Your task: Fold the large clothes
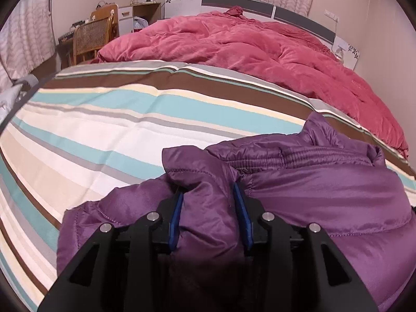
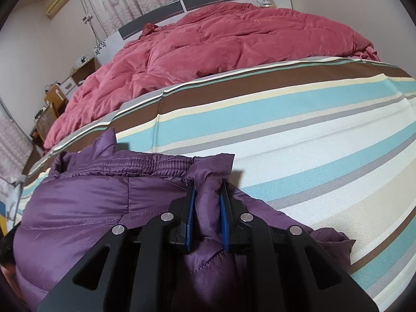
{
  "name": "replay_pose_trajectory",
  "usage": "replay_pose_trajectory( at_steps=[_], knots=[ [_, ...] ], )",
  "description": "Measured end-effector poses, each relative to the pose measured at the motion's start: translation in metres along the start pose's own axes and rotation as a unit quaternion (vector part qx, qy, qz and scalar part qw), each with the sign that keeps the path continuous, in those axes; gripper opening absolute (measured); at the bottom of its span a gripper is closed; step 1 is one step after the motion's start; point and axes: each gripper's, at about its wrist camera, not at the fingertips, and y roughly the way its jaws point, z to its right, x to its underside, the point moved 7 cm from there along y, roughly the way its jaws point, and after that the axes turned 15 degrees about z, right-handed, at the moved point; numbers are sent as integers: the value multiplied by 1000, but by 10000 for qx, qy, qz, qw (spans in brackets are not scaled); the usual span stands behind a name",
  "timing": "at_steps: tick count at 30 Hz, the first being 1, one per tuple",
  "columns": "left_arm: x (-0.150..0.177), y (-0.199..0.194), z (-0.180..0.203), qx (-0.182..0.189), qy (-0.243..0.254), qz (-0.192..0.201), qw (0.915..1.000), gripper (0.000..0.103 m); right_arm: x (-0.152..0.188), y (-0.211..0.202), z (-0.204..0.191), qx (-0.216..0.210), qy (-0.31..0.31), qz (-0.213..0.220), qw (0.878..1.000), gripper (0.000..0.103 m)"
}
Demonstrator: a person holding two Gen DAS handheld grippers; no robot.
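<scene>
A purple padded jacket (image 1: 325,182) lies on the striped bedsheet (image 1: 104,130), its elastic hem band facing away from me. My left gripper (image 1: 208,195) is shut on a bunched left corner of the jacket, with puffy fabric filling the gap between the blue pads. The jacket also shows in the right wrist view (image 2: 85,200). My right gripper (image 2: 208,192) is shut on the jacket's right corner, fabric pinched between its blue pads. Both grips sit near the hem band, low over the sheet.
A crumpled red duvet (image 1: 247,52) covers the far half of the bed, also in the right wrist view (image 2: 208,41). A wicker chair (image 1: 91,39) and a desk stand beyond the bed's left side. The headboard (image 1: 260,5) and curtains are behind. Striped sheet (image 2: 312,135) extends right of the jacket.
</scene>
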Motion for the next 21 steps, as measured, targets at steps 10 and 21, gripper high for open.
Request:
replay_pose_trajectory(
  at_steps=[10,21],
  knots=[
    [-2,-6,-1,-163,44,23,9999,51,0,0,0,16,-12,43,10000,15],
    [-23,-92,5,-348,-86,764,9964,75,-4,-5,-2,203,-218,89,9995,23]
  ],
)
